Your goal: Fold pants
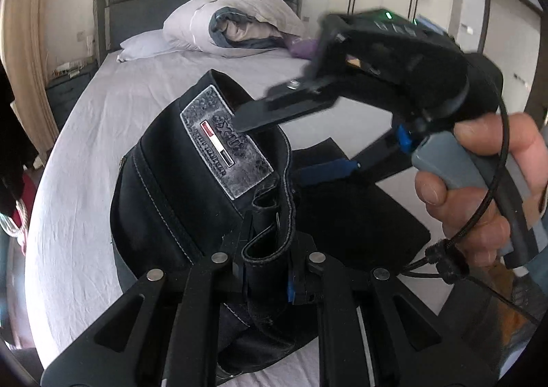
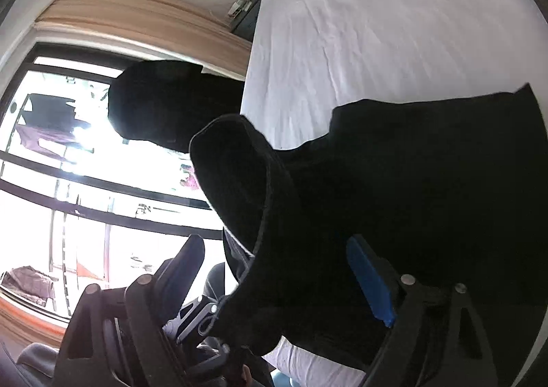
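- Risk came first for me: the pants (image 1: pixel 191 202) were thick dark denim, and I judged that the heavy waistband could slide out of my left gripper (image 1: pixel 269 270) if I lifted quickly, because only a narrow piece with a belt loop sat between the fingers.
- Left side: my left gripper was pressed together on that waistband piece, and the grey label patch (image 1: pixel 224 142) stood just above it, facing me.
- Middle: the pants hung a little above the bed (image 1: pixel 89 161), with the legs lying dark on the white sheet behind.
- Right side: my right gripper (image 1: pixel 294 140) was spread wide, one finger touching near the patch and the blue pad (image 2: pixel 370 281) on the other side of the cloth; it pinched nothing yet.
- A second danger: closing the right fingers there could catch only one layer, and then the fold would come out crooked.
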The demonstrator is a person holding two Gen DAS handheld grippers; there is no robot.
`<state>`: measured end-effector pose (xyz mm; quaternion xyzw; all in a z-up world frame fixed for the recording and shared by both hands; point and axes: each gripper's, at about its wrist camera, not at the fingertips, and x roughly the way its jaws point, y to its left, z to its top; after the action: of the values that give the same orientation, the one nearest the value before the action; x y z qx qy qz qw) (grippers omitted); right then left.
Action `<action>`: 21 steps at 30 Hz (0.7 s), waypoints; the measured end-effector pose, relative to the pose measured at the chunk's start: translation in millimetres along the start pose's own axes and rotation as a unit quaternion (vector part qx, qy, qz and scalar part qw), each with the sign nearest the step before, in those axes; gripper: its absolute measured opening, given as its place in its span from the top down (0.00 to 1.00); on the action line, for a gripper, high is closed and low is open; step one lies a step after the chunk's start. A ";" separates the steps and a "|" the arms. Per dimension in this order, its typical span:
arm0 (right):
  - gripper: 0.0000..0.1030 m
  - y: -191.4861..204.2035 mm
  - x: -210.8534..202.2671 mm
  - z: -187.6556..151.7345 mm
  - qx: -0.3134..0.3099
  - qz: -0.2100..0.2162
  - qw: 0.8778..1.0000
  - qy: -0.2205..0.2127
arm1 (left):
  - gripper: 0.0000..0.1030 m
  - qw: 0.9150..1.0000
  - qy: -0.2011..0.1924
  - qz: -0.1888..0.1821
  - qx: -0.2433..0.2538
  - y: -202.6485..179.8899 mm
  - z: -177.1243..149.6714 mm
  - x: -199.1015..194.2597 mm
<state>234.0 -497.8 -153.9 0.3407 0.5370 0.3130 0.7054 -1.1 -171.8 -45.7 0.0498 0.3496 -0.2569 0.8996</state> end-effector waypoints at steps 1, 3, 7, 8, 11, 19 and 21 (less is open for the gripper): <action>0.15 5.6 1.0 -0.3 -0.012 0.000 1.000 -0.002 | 0.88 1.000 0.002 0.003 0.006 -1.8 -1.0 3.3; 0.23 14.1 2.4 0.0 -0.027 -0.007 1.000 -0.003 | 0.88 1.000 0.005 0.004 0.016 -5.2 -4.3 5.4; 0.61 30.3 12.0 7.5 -0.074 -0.069 0.995 0.018 | 0.88 0.999 0.010 0.005 0.043 -17.9 -17.0 6.3; 0.74 31.5 11.4 9.0 -0.086 -0.094 0.992 0.020 | 0.88 0.999 0.011 0.007 0.046 -20.6 -10.2 11.7; 0.78 26.2 0.8 10.8 -0.090 -0.103 0.990 0.016 | 0.88 0.999 0.009 -0.005 0.052 -28.6 -6.1 16.4; 0.86 -9.5 -54.2 16.5 -0.086 -0.100 0.991 -0.018 | 0.88 0.995 0.007 -0.049 0.083 -77.1 19.9 31.3; 0.86 -25.1 -65.8 17.5 -0.078 -0.104 0.991 -0.023 | 0.88 0.994 0.015 -0.058 0.088 -91.0 25.8 42.7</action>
<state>237.9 -567.8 -135.3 0.2338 0.5271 0.2712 0.7707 -4.1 -275.5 -46.1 0.1119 0.3415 -0.3377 0.8700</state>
